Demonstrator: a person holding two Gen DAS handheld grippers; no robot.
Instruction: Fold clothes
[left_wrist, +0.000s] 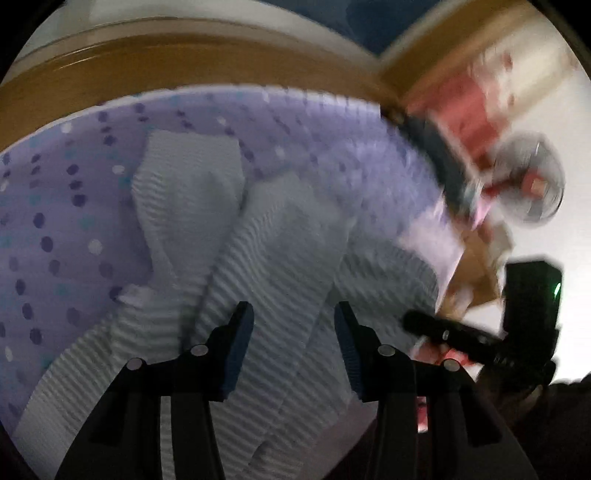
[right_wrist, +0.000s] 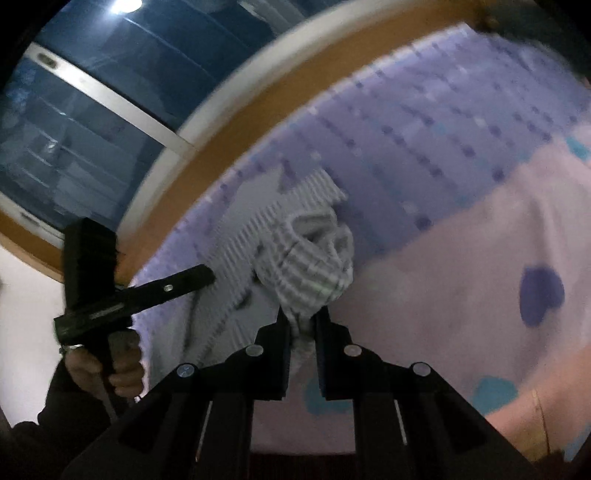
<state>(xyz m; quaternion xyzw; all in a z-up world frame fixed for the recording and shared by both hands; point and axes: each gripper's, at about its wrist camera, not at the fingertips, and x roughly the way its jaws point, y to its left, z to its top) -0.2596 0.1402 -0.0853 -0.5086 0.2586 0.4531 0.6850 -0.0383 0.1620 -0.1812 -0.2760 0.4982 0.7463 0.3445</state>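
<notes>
Lying crumpled on a bed, on a purple bedsheet with rows of dark and pale dots (left_wrist: 74, 206): a white ribbed knit garment (left_wrist: 258, 258), spread in long folds from the middle of the sheet down toward the camera. Behind the bed, a brown wooden bed frame (left_wrist: 147, 70).

Left gripper (left_wrist: 293, 314): hanging above the garment, pointing down at it. Jaws partly open, blue pads apart, nothing between them, only cloth seen below through the gap. Whether touching the cloth or just above it, hard to tell through the blur.

Right gripper (right_wrist: 303, 317): jaws closed almost all the way, pinching a bunched bit of the white ribbed garment (right_wrist: 314, 258). Cloth rising in a wrinkled lump just past the tips, the rest trailing off to the left over the sheet. Under this gripper, a pink blanket with blue heart shapes (right_wrist: 461, 277), lying beside the dotted sheet.

In the right wrist view, off to the left, a hand (right_wrist: 107, 369) wrapped round the black handle of the other gripper, its tip at the edge of the garment. Behind, a dark blue window with a pale frame (right_wrist: 92, 110). Both views quite blurry.
</notes>
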